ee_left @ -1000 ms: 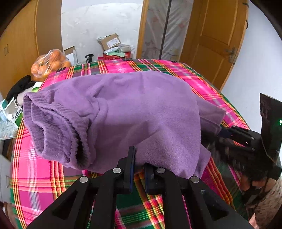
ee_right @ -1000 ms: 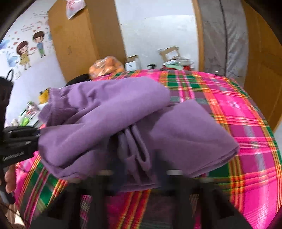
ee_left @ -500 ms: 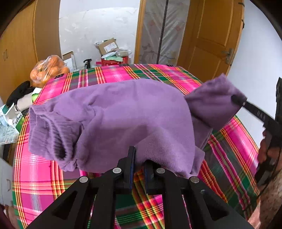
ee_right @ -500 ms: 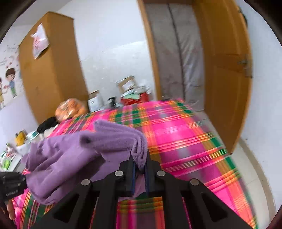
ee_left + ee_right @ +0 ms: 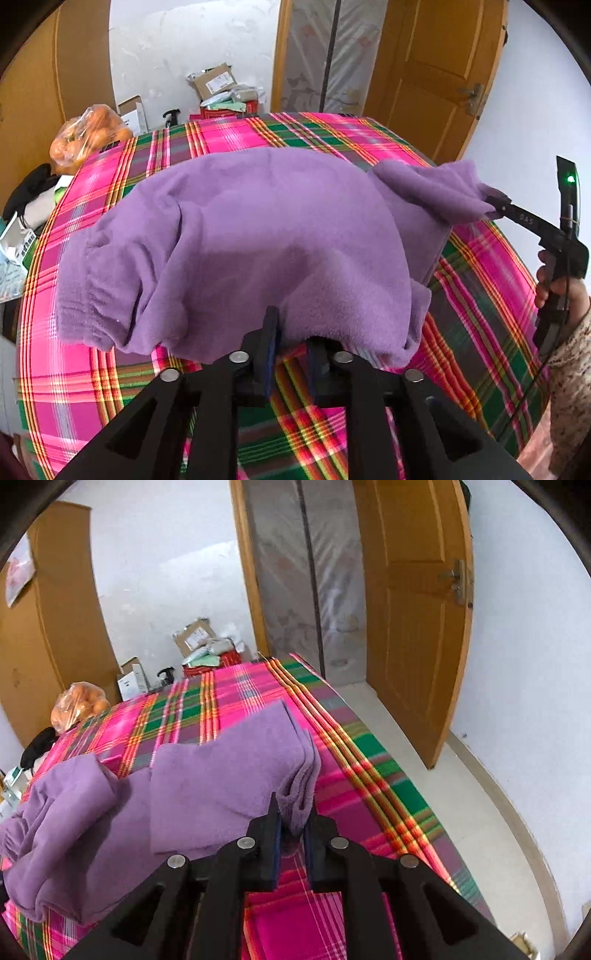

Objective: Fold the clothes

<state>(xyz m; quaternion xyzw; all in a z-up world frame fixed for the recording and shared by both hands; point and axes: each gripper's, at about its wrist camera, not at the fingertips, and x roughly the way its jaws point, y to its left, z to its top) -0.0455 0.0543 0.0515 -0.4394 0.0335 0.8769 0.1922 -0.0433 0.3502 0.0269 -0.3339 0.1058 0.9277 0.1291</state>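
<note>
A purple fleece garment [image 5: 258,229] lies bunched on the table's pink and green plaid cloth [image 5: 480,295]. My left gripper [image 5: 293,332] is at the garment's near hem. Its jaws are opening; a gap shows between them, the hem hangs at their tips, and the pads do not press it. My right gripper [image 5: 293,821] is shut on a folded edge of the garment [image 5: 207,786] and holds it out above the table. In the left wrist view the right gripper [image 5: 493,201], with a person's hand [image 5: 554,288] on its grip, holds that corner up at the right.
A bag of oranges [image 5: 88,140] sits at the table's far left corner. Small items [image 5: 22,229] lie off the left edge. Cardboard boxes [image 5: 216,81] stand on the floor behind. The table's right edge [image 5: 388,775] drops to a pale floor beside a wooden door [image 5: 413,627].
The right gripper took a corner of the garment and drew it up and out to the right. The left jaws have parted, and the garment's left end has flattened.
</note>
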